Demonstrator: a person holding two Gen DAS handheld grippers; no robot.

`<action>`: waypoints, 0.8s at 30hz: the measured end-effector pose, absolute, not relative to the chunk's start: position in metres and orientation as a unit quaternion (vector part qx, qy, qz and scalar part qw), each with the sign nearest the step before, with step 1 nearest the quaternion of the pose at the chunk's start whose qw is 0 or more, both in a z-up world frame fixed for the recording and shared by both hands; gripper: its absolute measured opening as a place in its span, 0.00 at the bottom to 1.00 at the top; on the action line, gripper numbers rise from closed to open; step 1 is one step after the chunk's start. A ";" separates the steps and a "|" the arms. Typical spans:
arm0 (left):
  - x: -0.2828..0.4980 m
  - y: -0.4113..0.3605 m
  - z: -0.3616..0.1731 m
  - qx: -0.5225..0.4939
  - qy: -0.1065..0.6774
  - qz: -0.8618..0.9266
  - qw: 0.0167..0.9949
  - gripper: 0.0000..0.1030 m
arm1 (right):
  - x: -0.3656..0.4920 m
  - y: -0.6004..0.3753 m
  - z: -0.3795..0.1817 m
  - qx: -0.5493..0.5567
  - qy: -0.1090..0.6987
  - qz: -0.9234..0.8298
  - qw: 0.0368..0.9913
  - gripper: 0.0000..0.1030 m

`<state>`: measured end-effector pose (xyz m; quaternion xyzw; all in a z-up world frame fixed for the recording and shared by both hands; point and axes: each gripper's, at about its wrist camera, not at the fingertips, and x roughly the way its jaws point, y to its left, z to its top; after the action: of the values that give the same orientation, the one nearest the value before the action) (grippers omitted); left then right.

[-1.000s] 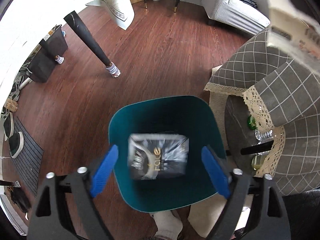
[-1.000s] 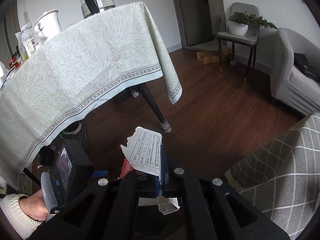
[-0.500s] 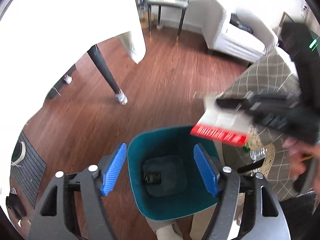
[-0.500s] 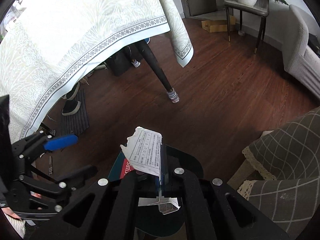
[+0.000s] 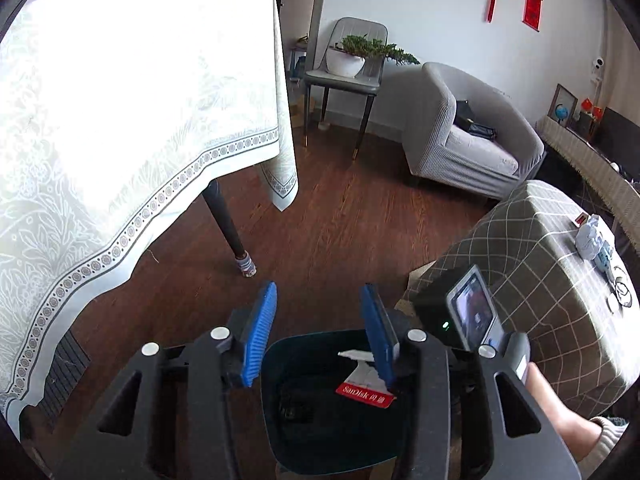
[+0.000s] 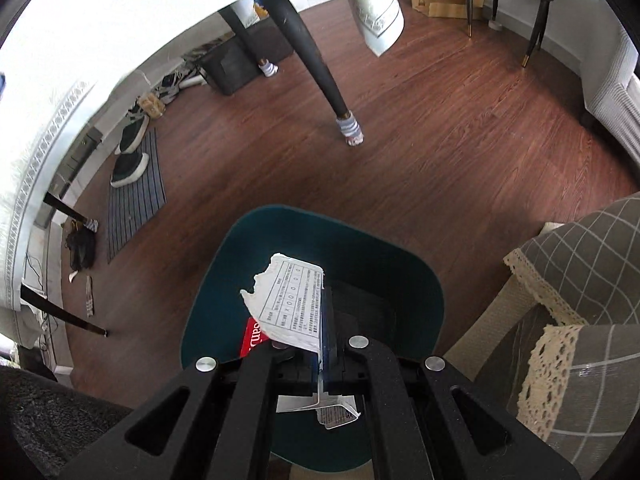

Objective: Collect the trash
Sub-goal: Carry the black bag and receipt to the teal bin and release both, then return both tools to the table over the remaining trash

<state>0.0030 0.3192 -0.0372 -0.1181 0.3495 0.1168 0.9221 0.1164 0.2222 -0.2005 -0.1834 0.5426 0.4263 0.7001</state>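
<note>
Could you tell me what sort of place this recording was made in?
Most likely a home living and dining room: a grey armchair by the wall, a dining table under a patterned tablecloth, and shoes on a mat on the wooden floor.

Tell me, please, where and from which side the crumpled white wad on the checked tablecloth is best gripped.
Probably across its middle, coming straight down from above. The crumpled white wad lies loose on the flat top of the checked tablecloth, so only its upper part is free. A small bluish item lies close beside it, so keep the pads off that side.
</note>
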 end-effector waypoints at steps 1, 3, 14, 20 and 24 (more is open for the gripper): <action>0.003 0.318 -0.034 -0.121 0.344 0.116 0.924 0.43 | 0.114 0.223 -0.205 -0.188 0.546 0.427 0.696 0.01; 0.004 0.318 -0.025 -0.128 0.332 0.115 0.927 0.41 | 0.108 0.223 -0.214 -0.198 0.550 0.426 0.690 0.01; 0.003 0.304 0.014 -0.136 0.277 0.105 0.945 0.36 | 0.086 0.213 -0.227 -0.209 0.540 0.444 0.684 0.55; 0.006 0.288 0.030 -0.115 0.258 0.106 0.954 0.36 | 0.076 0.201 -0.198 -0.203 0.506 0.468 0.695 0.57; 0.009 0.279 0.040 -0.113 0.242 0.102 0.958 0.36 | 0.070 0.189 -0.164 -0.195 0.473 0.486 0.709 0.57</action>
<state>0.0092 0.2786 0.0402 -0.1128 0.2415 0.1019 0.9584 0.0701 0.1891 -0.1638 -0.1945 0.4729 0.4856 0.7091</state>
